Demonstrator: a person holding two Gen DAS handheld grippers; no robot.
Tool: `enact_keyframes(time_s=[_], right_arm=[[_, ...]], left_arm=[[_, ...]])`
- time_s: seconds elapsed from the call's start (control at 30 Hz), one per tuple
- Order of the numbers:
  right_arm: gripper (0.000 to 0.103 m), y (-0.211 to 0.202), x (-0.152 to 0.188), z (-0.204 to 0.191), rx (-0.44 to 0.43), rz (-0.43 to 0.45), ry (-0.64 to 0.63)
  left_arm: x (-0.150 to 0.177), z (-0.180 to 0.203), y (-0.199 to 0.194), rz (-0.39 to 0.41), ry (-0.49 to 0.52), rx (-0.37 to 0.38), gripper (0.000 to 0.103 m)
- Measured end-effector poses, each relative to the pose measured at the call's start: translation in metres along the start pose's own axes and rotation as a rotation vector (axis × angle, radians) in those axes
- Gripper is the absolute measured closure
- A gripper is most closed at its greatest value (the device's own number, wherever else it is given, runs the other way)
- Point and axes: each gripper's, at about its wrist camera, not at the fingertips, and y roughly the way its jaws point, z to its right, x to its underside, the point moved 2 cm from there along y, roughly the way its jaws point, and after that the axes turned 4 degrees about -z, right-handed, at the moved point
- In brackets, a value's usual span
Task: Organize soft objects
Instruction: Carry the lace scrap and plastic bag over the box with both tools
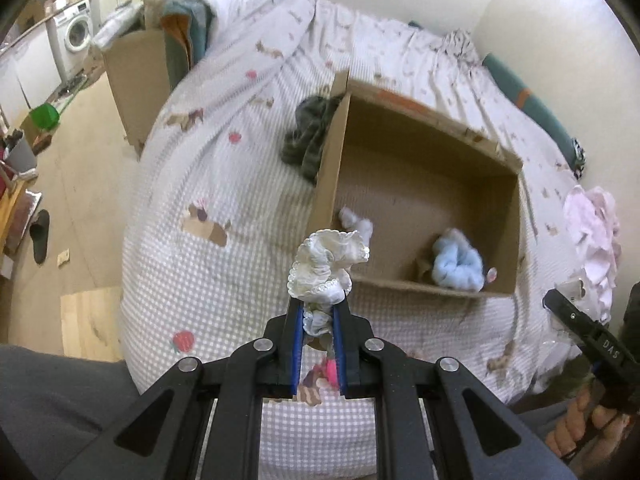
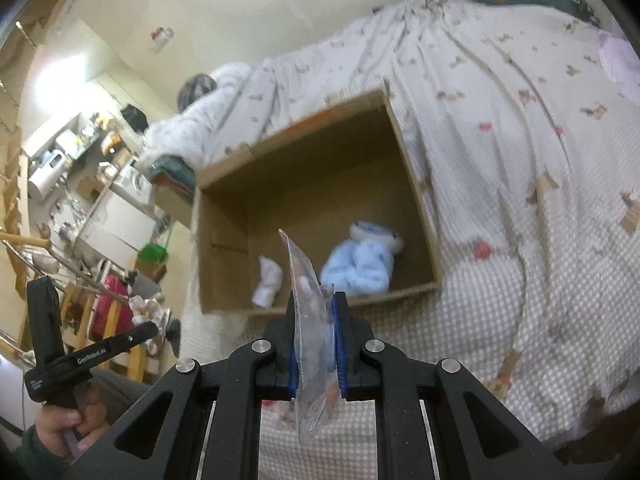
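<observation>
Sorting appears to be mid-way: the left gripper (image 1: 319,312) pinches a white frilly cloth (image 1: 326,266) between its narrow blue pads, the bundle bunched above the fingertips and hanging just short of the near wall of the box (image 1: 424,286); the right gripper (image 2: 316,312) clamps a clear plastic bag (image 2: 310,320) that stands up crumpled and stiff between its fingers, also just in front of the box (image 2: 416,204); the box sits open on the bed (image 1: 224,184) and already holds a blue plush (image 1: 456,262) at its right near corner and a small white piece (image 1: 356,220) at the left, apart from each other; the step in hand looks like carrying the white cloth to the box, so the next move likely calls for taking the left gripper forward over the near wall and opening it above bare cardboard; the cloth is limp, scalloped at the edge, and may cling to a pad or catch on the wall; the bag is slick and thin, and whether it belongs in the box cannot be told; a dark cloth (image 1: 308,140) lies crumpled on the bed against the outside of the left wall, and a pink cloth (image 1: 592,236) lies well to the right, both seemingly still to sort; the cover is a soft grey check print, the box plain corrugated card with rough torn edges.
</observation>
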Motion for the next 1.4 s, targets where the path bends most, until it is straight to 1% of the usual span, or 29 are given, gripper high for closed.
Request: enact_keyframes(time_s=[0.07,0.17,0.27,0.4,0.53,0.7,0.8,0.9,1.0,1.13,1.3,1.4], right_arm=[[0.088,-0.007,-0.003,-0.002,-0.009,0.036,-0.004],[0.088,-0.015,-0.006,-0.006,-0.007,0.066,-0.013],[0.088,-0.022,-0.010,-0.012,-0.004,0.092,-0.027],[0.088,-0.027,-0.024,-0.021,-0.018,0.117,-0.033],[0.088,-0.025,-0.039,-0.026,-0.033,0.117,-0.026],[0.088,-0.013,-0.057,-0.034,-0.029,0.093,-0.031],[0.088,-0.004,-0.072,-0.038,-0.019,0.081,-0.041],[0.088,0.006,-0.084,-0.038,-0.011,0.075,-0.044],[0.088,0.020,-0.093,-0.033,-0.011,0.058,-0.028],[0.088,0.038,-0.095,-0.024,0.003,0.038,-0.016],[0.088,0.066,-0.087,-0.011,0.025,-0.016,0.012],[0.088,0.082,-0.082,-0.006,0.045,-0.051,0.016]], left_arm=[[-0.007,0.004,-0.009,0.030,0.015,-0.005,0.091],[-0.019,0.011,-0.020,0.080,0.039,-0.018,0.091],[-0.027,0.020,-0.023,0.105,0.068,-0.017,0.091],[-0.036,0.034,-0.023,0.115,0.104,-0.011,0.091],[-0.048,0.046,-0.015,0.117,0.136,-0.014,0.091],[-0.065,0.056,0.003,0.097,0.155,-0.013,0.091],[-0.073,0.065,0.014,0.080,0.174,0.026,0.091],[-0.081,0.072,0.022,0.088,0.193,0.016,0.091],[-0.091,0.080,0.035,0.078,0.201,0.026,0.091],[-0.096,0.089,0.059,0.055,0.228,0.030,0.091],[-0.090,0.090,0.089,0.019,0.237,0.039,0.090],[-0.088,0.090,0.106,-0.003,0.238,0.031,0.090]])
